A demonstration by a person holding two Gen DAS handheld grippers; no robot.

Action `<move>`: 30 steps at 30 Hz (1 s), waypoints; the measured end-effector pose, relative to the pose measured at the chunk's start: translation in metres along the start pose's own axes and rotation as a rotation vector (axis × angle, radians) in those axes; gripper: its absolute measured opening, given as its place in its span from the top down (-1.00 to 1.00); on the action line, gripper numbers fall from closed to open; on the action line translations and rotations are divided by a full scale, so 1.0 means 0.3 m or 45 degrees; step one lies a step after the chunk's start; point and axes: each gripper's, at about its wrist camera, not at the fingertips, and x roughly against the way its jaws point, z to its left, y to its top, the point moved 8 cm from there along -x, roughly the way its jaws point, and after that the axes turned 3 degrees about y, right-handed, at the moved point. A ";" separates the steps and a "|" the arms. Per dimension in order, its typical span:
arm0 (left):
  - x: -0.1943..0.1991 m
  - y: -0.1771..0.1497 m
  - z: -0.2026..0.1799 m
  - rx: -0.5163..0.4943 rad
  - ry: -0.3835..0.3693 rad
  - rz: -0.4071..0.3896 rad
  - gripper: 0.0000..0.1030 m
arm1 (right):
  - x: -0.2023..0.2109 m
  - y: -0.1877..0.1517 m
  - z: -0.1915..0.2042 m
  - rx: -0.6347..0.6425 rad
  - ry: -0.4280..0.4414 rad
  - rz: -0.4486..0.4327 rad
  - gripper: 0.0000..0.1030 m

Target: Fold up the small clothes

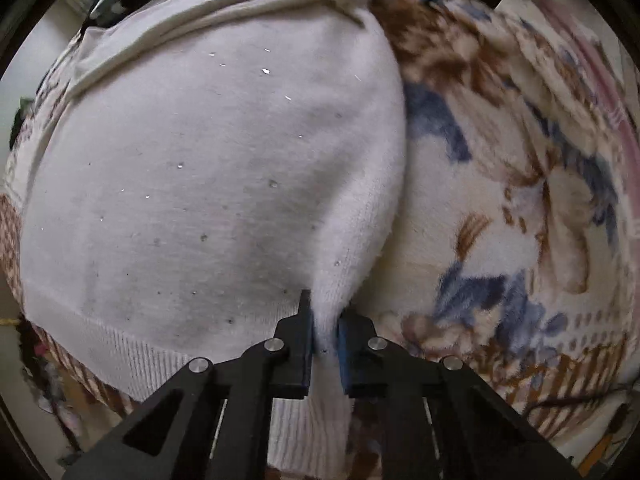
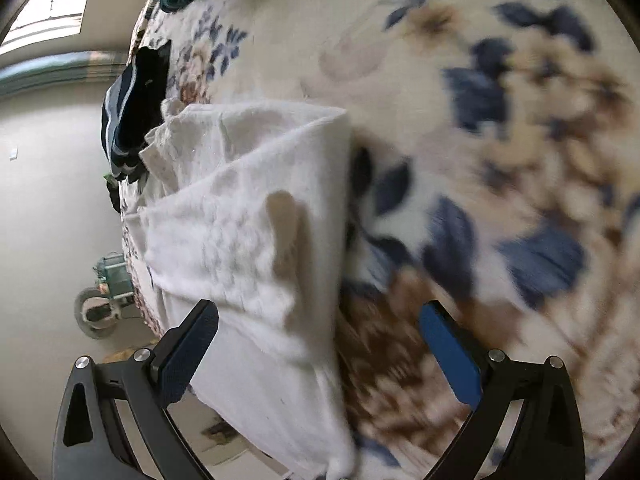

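Note:
A white knitted sweater [image 1: 208,184] with tiny sparkling specks lies spread on a floral blanket [image 1: 500,208]. My left gripper [image 1: 325,338] points straight down and is shut on the sweater's ribbed hem at its right corner, with a pinch of white knit between the pads. In the right wrist view the same white sweater [image 2: 256,216] lies partly folded, a flap doubled over its middle. My right gripper [image 2: 320,322] hovers above the sweater's right edge with its jaws wide apart and nothing pressed between them.
The floral blanket [image 2: 480,120] covers the bed to the right of the sweater. A dark striped garment [image 2: 136,108] lies at the bed's far edge beyond the sweater. The floor [image 2: 48,208] and a small wheeled object [image 2: 104,304] are to the left.

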 end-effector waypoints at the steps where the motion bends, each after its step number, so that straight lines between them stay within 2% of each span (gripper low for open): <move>1: 0.007 0.002 0.015 0.017 -0.003 -0.007 0.86 | -0.025 0.011 0.003 -0.014 0.007 0.007 -0.98; 4: 0.044 0.018 0.075 0.058 -0.023 -0.039 0.87 | -0.098 0.039 0.020 -0.061 0.025 0.014 -0.97; 5: 0.057 0.019 0.090 0.070 -0.032 -0.048 0.88 | -0.112 0.044 0.031 -0.069 0.038 0.008 -0.83; 6: 0.069 0.019 0.103 0.080 -0.036 -0.054 0.88 | -0.123 0.049 0.044 -0.087 0.054 -0.001 -0.65; 7: 0.083 0.021 0.123 0.092 -0.042 -0.062 0.88 | -0.130 0.051 0.057 -0.098 0.073 -0.003 -0.10; 8: 0.099 0.022 0.147 0.104 -0.050 -0.071 0.88 | -0.138 0.051 0.071 -0.108 0.078 -0.003 0.30; 11: 0.152 0.042 0.216 0.139 -0.070 -0.094 0.88 | -0.128 0.050 0.128 -0.057 0.023 -0.059 0.54; 13: 0.192 0.041 0.281 0.181 -0.088 -0.112 0.88 | -0.106 0.046 0.190 0.009 -0.002 -0.090 0.58; 16: 0.256 0.046 0.413 0.246 -0.105 -0.154 0.88 | -0.062 0.029 0.300 0.043 0.015 -0.130 0.59; 17: 0.264 0.042 0.421 0.264 -0.106 -0.164 0.88 | -0.051 0.021 0.345 0.049 0.019 -0.141 0.60; 22: 0.294 0.075 0.660 0.437 -0.177 -0.183 0.88 | -0.077 -0.012 0.664 0.153 -0.016 -0.168 0.60; 27: 0.259 0.064 0.932 0.595 -0.235 -0.173 0.88 | -0.283 -0.012 0.982 0.246 -0.152 -0.158 0.61; 30: 0.199 0.060 1.064 0.660 -0.263 -0.145 0.88 | -0.438 -0.010 1.111 0.266 -0.204 -0.137 0.61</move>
